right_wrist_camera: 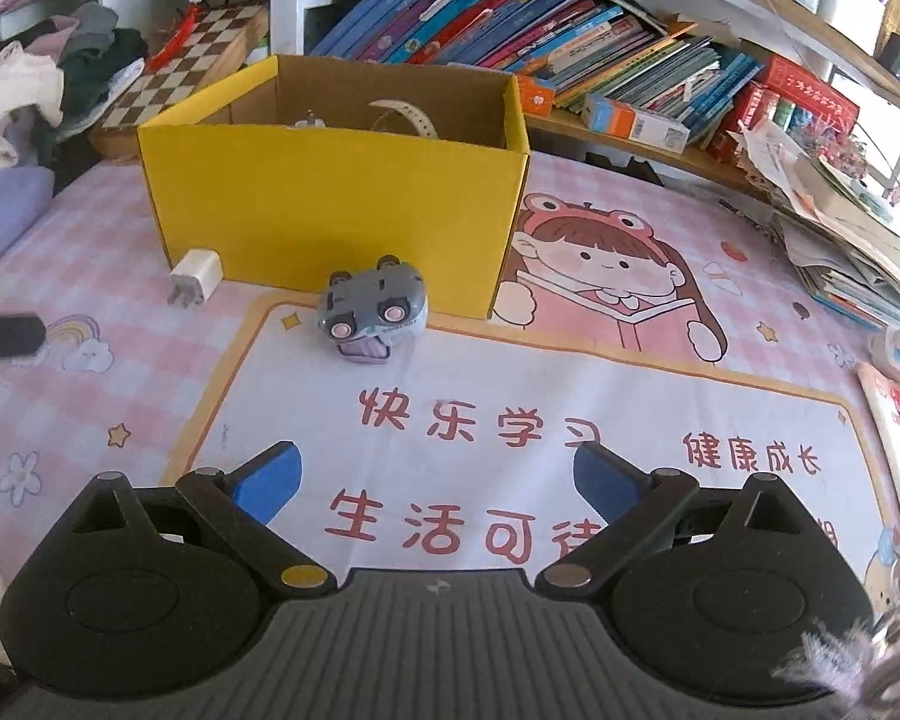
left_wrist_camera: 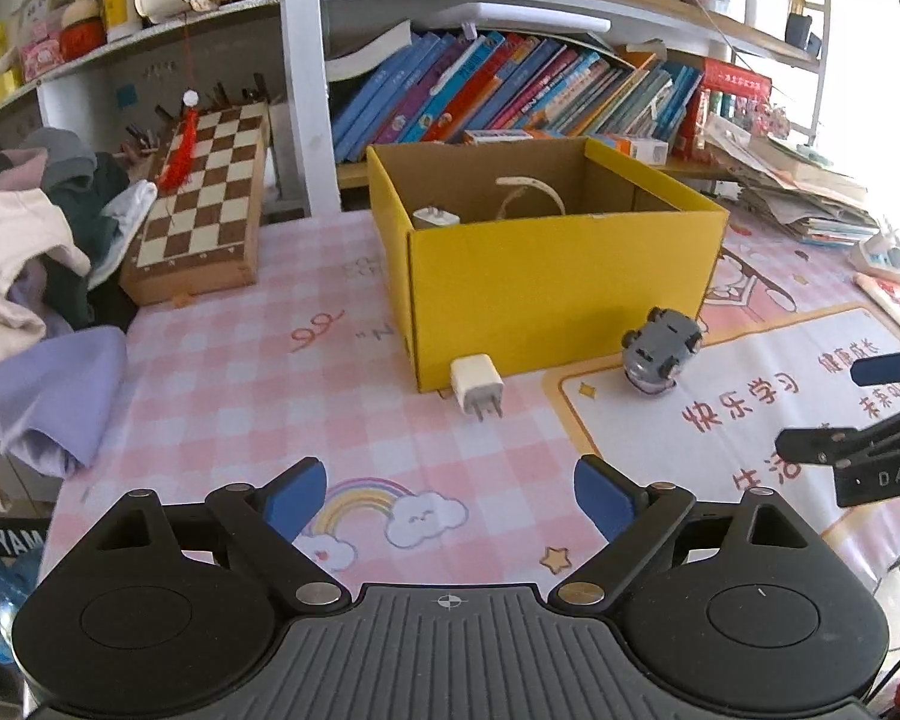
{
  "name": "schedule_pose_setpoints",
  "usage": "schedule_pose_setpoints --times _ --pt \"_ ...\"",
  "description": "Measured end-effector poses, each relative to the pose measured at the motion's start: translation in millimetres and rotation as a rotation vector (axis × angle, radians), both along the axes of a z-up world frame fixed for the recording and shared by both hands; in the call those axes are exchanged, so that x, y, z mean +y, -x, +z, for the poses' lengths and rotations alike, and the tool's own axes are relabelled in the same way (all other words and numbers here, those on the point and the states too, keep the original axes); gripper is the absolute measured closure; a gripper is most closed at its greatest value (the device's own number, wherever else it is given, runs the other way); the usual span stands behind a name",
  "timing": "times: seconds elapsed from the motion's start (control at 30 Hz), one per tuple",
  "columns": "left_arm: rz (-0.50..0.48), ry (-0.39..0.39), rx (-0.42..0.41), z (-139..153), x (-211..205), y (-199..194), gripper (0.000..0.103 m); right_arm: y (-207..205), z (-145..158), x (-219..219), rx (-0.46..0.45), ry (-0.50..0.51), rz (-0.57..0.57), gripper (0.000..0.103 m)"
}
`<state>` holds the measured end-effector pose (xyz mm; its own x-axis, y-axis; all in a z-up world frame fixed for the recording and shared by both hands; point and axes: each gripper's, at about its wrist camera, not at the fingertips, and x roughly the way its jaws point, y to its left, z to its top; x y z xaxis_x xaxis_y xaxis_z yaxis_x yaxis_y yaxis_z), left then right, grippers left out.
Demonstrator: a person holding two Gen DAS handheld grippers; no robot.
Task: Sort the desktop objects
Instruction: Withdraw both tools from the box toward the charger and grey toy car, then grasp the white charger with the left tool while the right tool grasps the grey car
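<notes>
Jaws wide, empty, left gripper (left_wrist_camera: 450,495), right gripper (right_wrist_camera: 438,480), both tilted toward table

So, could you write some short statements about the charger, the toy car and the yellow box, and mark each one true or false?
1. The white charger lies on the desk against the yellow box. True.
2. The toy car stands on its wheels. False: it is overturned, wheels showing.
3. The left tool holds the charger. False: it is open and holds nothing.
4. The box already has things inside. True.
5. The right tool is open. True.
</notes>
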<state>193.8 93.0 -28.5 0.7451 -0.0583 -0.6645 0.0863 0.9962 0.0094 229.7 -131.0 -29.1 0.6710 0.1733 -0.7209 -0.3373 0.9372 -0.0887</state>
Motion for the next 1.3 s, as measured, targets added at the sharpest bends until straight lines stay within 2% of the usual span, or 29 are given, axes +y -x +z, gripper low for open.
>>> schedule_pose_setpoints --times 0.2,0.6,1.0,1.1,1.2,1.23,1.3 --pt "-0.051 -0.022 -0.002 -5 -10 -4 0.011 4 1 0 -0.002 -0.039 0.004 0.006" --pt "-0.087 -0.033 -0.008 -12 -23 -26 0.011 -10 -5 9 -0.012 0.011 0.072 0.011" --pt "-0.072 -0.045 0.013 -21 -20 -42 0.014 -37 -16 17 0.029 -0.005 0.092 0.017" --pt "-0.071 -0.03 0.024 -23 -18 -49 0.023 -44 -17 20 0.034 -0.007 0.092 0.019" --pt "-0.066 -0.083 0.009 -27 -23 -57 0.03 -52 -17 25 0.027 -0.007 0.093 0.02" --pt "-0.062 -0.086 0.015 -29 -24 -61 0.037 -55 -16 26 0.021 -0.006 0.096 0.02" --pt "-0.055 -0.081 0.021 -33 -25 -68 0.042 -62 -17 31 0.009 0.005 0.103 0.021"
